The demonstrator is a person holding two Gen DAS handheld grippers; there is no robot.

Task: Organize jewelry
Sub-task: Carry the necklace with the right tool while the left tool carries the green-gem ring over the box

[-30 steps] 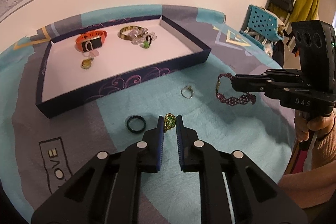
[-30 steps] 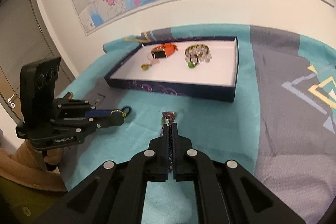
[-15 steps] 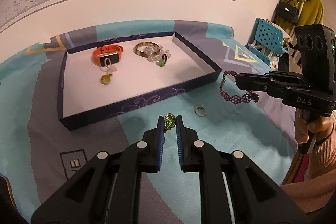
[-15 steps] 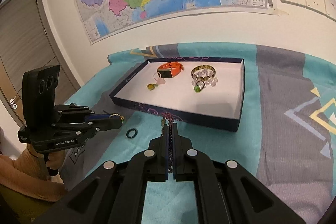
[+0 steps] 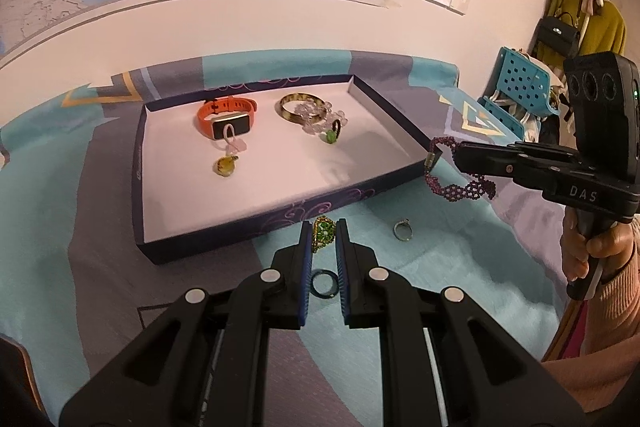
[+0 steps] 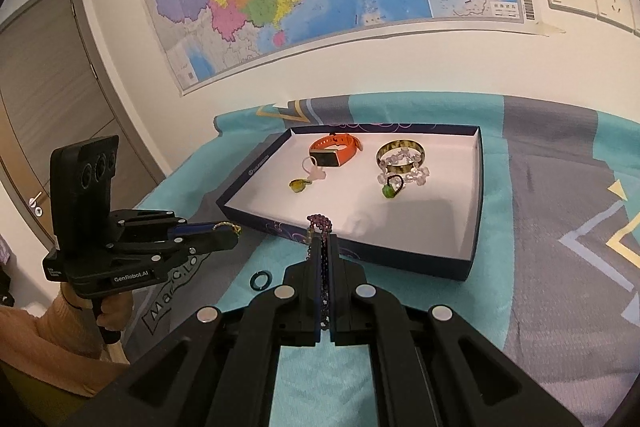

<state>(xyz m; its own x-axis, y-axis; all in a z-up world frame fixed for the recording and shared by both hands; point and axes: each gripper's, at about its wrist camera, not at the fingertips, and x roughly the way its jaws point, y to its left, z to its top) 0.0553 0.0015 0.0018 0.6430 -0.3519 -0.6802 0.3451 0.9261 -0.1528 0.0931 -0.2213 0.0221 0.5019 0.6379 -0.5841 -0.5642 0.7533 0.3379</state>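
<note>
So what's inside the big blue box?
Inside the box: an orange watch band, a gold bangle, clear beads, two green charms and a pink loop. Nothing looks hidden.

In tray: orange-strapped smartwatch (image 5: pixel 226 115) lies left of the gold bangle (image 5: pixel 302 105) inside the shallow dark-walled cardboard tray (image 5: pixel 138 187).
On cloth: dark ring (image 5: pixel 324 283) and silver ring (image 5: pixel 402 230) lie before the tray's near wall.

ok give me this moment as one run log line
left gripper: shut on green gold ring | right gripper: shut on purple beaded bracelet | tray: ahead
</note>
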